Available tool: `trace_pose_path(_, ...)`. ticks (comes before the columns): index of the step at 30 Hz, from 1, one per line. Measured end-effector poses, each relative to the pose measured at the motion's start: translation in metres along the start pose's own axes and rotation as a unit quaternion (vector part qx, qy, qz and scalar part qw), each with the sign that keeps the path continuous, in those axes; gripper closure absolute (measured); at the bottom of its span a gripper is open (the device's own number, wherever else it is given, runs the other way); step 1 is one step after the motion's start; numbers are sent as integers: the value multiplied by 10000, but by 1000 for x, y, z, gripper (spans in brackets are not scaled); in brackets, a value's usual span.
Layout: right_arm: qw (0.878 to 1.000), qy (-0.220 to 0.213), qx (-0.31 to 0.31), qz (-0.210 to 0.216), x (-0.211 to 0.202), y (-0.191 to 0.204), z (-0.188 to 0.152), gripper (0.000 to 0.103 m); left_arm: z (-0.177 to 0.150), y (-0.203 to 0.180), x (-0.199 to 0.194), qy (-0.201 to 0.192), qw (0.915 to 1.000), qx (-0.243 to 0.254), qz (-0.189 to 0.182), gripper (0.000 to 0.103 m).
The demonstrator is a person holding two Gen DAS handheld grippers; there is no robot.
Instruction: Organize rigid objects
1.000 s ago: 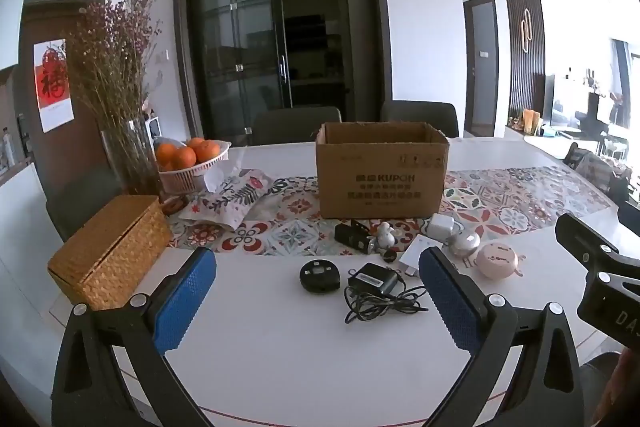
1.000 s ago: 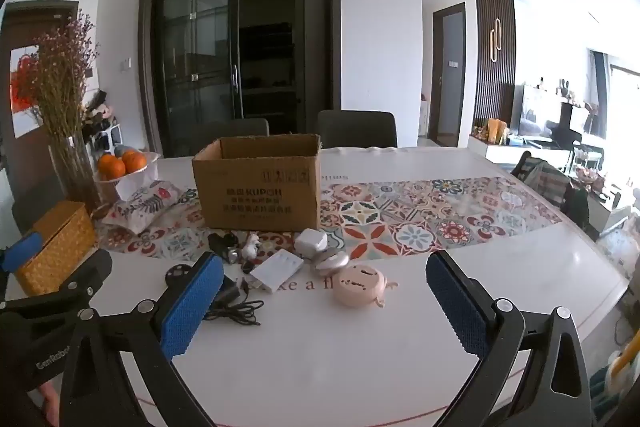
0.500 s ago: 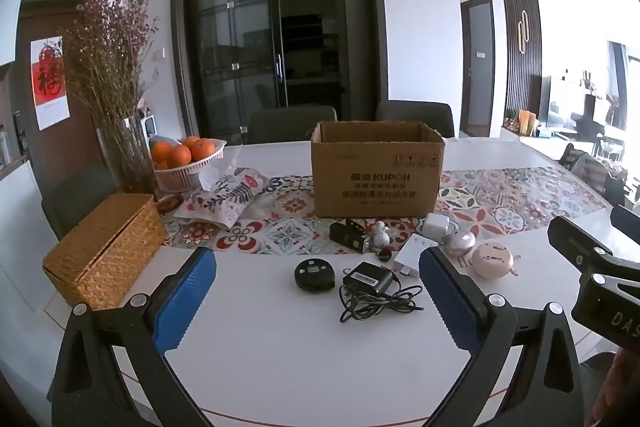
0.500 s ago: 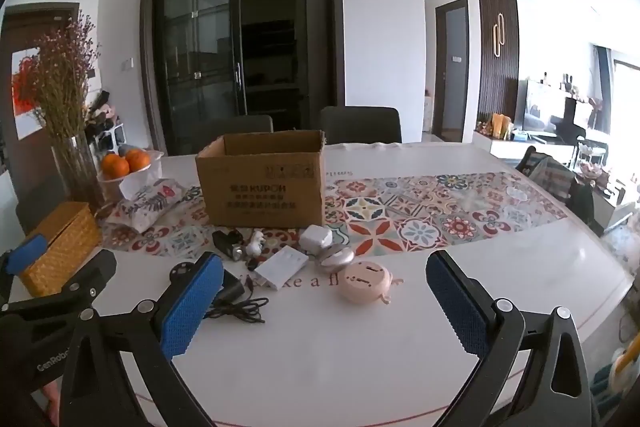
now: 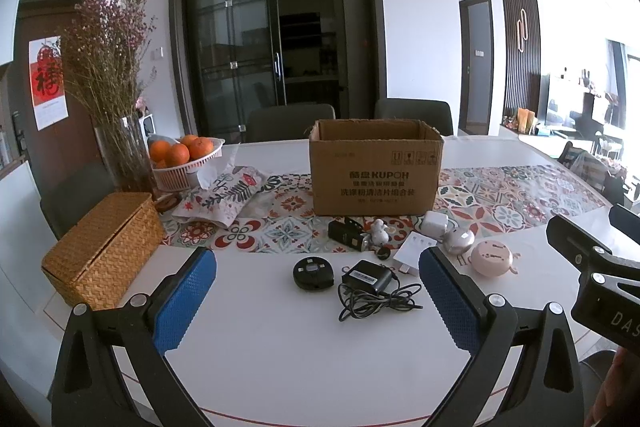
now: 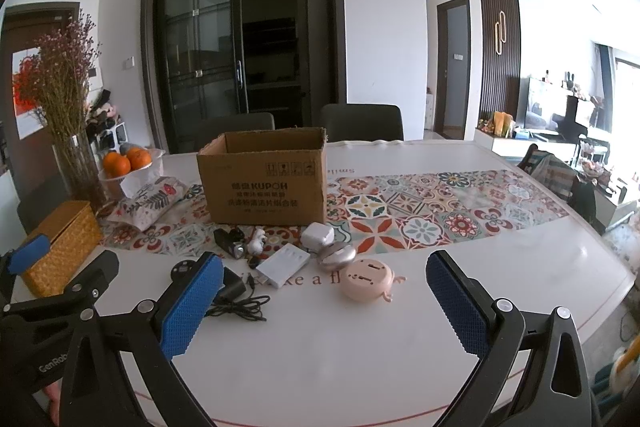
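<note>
The small rigid objects, among them a black power adapter with loose cable (image 5: 370, 281) and a round pink plastic gadget (image 6: 365, 280), lie on the white bench (image 5: 260, 339) before the open brown cardboard box (image 5: 376, 173). I hold the left gripper (image 5: 316, 299) and right gripper (image 6: 320, 303) spread wide, empty. Risk: I judge the cable may snag neighbouring items on lifting.

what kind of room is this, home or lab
Most likely a home dining room: a dining table with chairs behind it, a basket of oranges beside a vase of dried flowers, and a living area off to the right.
</note>
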State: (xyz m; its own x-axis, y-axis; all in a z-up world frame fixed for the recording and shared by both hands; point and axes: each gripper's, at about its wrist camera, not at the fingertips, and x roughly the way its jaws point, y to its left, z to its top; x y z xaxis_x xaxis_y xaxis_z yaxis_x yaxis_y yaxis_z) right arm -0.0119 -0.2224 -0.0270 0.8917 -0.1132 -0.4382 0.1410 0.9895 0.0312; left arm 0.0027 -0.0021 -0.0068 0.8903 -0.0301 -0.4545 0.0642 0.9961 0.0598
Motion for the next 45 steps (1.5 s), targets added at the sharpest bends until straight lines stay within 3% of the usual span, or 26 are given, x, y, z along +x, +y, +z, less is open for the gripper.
trace_pose_path(45,10000,50,2,6,2,2,-2,0,0,-1,4,67,10000,24,-51,0)
